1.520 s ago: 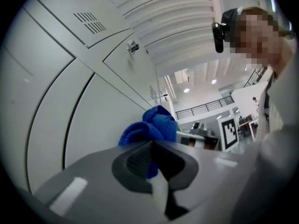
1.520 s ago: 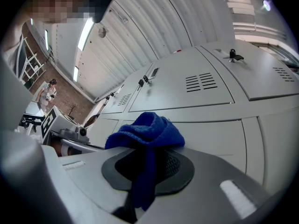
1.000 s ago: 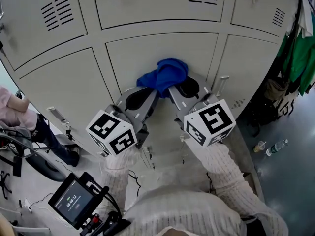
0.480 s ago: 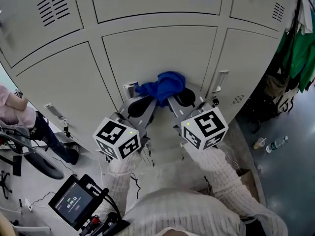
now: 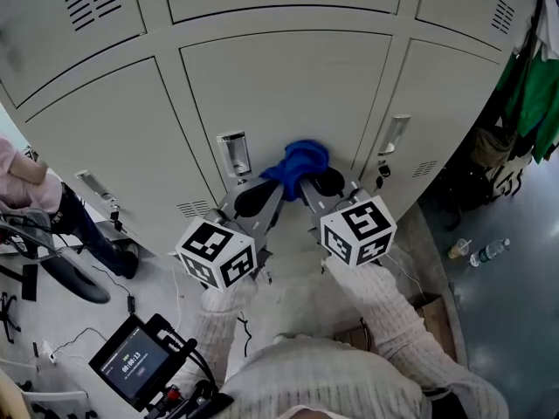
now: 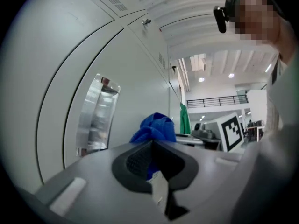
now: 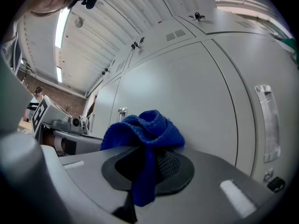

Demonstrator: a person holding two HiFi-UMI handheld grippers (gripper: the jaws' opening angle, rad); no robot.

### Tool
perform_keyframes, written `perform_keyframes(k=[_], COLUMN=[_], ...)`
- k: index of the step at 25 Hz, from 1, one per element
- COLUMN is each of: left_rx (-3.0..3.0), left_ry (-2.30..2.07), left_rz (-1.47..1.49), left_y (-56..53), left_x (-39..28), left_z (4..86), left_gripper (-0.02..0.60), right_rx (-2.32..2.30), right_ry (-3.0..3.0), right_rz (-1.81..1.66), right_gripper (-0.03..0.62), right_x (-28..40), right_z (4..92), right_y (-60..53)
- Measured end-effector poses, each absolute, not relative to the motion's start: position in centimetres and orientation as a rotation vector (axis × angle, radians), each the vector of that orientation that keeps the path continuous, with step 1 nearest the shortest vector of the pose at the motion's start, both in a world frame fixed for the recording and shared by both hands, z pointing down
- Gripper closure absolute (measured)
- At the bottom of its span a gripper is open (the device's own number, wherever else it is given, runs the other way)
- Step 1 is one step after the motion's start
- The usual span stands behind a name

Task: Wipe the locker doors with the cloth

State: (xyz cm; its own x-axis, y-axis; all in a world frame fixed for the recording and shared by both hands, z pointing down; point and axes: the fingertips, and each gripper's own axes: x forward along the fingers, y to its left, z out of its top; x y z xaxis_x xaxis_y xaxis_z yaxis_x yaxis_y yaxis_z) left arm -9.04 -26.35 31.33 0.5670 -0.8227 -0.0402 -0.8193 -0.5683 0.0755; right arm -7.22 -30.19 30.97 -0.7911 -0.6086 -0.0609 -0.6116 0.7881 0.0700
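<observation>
A bunched blue cloth presses against the low part of the middle grey locker door, between two metal handles. Both grippers hold it from below. My left gripper comes in from the left, and my right gripper from the right, their tips close together. In the left gripper view the jaws of my left gripper are shut with blue cloth showing between and beyond them. In the right gripper view my right gripper is shut on a fold of the cloth.
Neighbouring locker doors flank the middle one. Green clothing hangs at the right. A bottle and a cup lie on the floor there. A person in pink sits at the left. A small screen hangs at my waist.
Both grippers have slid the cloth down the middle door, from its centre to near its lower edge. The door handles have come into view beside the cloth.
</observation>
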Motion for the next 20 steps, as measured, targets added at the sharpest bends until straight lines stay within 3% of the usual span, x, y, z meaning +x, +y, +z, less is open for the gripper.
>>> perform_keyframes(k=[20], left_rx=[2.424], left_ry=[-1.302], left_rz=[-0.129], left_y=[-27.5], left_x=[-9.5], left_z=[42.4], left_gripper=[0.577], right_rx=[-1.046], right_ry=[3.12], right_rz=[-0.172], right_gripper=[0.546], right_x=[-7.5], right_z=[42.0], right_y=[-30.6])
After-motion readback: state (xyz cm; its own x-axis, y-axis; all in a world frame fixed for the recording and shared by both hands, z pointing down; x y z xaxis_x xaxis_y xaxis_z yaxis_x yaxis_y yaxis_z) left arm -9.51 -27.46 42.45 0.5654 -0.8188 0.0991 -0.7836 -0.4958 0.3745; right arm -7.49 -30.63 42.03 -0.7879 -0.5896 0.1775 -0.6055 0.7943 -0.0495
